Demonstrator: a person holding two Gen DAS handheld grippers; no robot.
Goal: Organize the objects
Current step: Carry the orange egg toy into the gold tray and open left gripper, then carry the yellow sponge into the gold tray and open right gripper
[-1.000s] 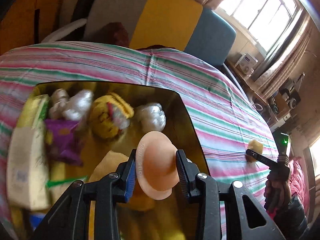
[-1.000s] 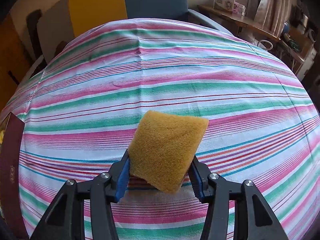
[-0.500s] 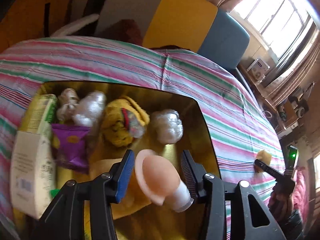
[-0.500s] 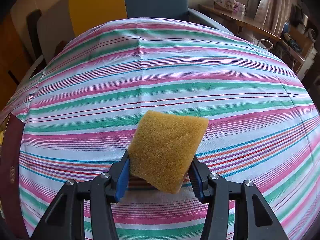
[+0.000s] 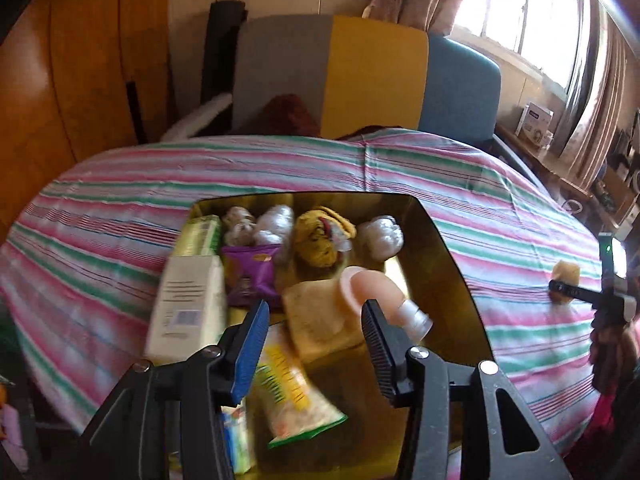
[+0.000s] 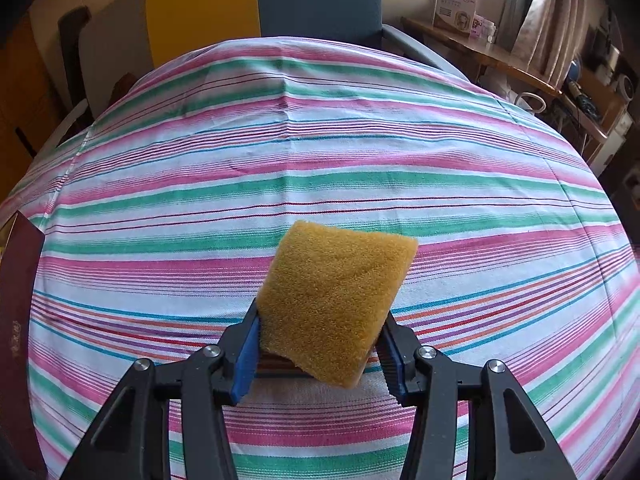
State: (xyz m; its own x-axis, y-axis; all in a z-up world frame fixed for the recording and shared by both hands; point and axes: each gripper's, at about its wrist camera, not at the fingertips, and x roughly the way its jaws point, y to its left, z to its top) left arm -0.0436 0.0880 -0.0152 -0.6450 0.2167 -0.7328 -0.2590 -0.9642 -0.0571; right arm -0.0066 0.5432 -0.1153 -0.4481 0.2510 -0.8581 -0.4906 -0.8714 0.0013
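My left gripper (image 5: 316, 320) hovers open over a gold-lined box (image 5: 448, 264), with nothing between its pads. A peach rubber cap with a clear neck (image 5: 372, 292) lies in the box on a pale yellow pad (image 5: 316, 316), just beyond my right finger. My right gripper (image 6: 320, 344) is shut on a yellow sponge (image 6: 336, 304), held tilted just above the striped tablecloth (image 6: 320, 160). The left wrist view shows that gripper (image 5: 568, 292) and sponge (image 5: 566, 272) far right of the box.
The box also holds a white carton (image 5: 188, 304), a purple packet (image 5: 252, 272), a yellow knitted item (image 5: 320, 240), wrapped lumps (image 5: 380, 238) and a snack bag (image 5: 296, 392). Its dark red outer wall (image 6: 16, 300) shows at left. Chairs (image 5: 372, 76) stand behind the table.
My left gripper opened and let go of the peach cap, which dropped into the box. It then drew back and up. The right gripper and sponge have not moved.
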